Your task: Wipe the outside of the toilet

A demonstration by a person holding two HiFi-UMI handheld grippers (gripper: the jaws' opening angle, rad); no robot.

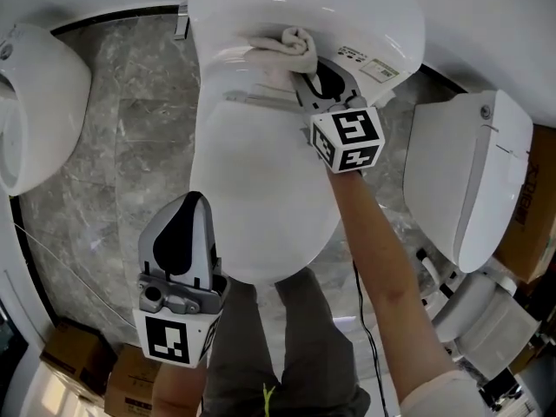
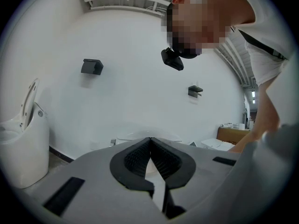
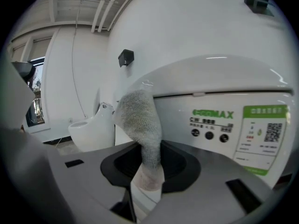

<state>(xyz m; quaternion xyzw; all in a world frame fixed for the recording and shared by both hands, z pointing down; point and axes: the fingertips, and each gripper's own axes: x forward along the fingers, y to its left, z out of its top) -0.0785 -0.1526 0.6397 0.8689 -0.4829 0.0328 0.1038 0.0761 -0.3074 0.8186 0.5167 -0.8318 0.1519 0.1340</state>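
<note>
Now, the step: I judge I am wiping the rear top of the toilet (image 1: 261, 189), at the seam where the closed lid meets the tank housing; the lid, front and sides look like work yet to come.
Cloth: a pale, bunched cloth (image 1: 282, 42) lies pressed on the toilet's back deck, just behind the lid hinge and beside the printed label (image 1: 369, 63).
Right tongs: my right tongs (image 1: 300, 75) are clamped on the cloth (image 3: 140, 120); its tail runs down between the jaws and its bulk sits against the toilet's shell.
Left tongs: my left tongs (image 1: 193, 208) are closed on nothing, jaws meeting tip to tip (image 2: 150, 148), and hang at the front edge of the toilet lid without touching it.
Right arm: stretched out, the bare forearm running along the toilet's right flank to the back, wrist angled so the jaws point at the rear deck.
Left arm: drawn in close to my body, at the toilet's front, jaws pointing toward the wall behind it.
Next move: probably a sweep of the cloth across the rear deck, then down onto the lid; it calls for steady downward pressure and a firm clamp so the cloth does not slip free.
Risk: the bunched cloth may wipe with only a small patch.
</note>
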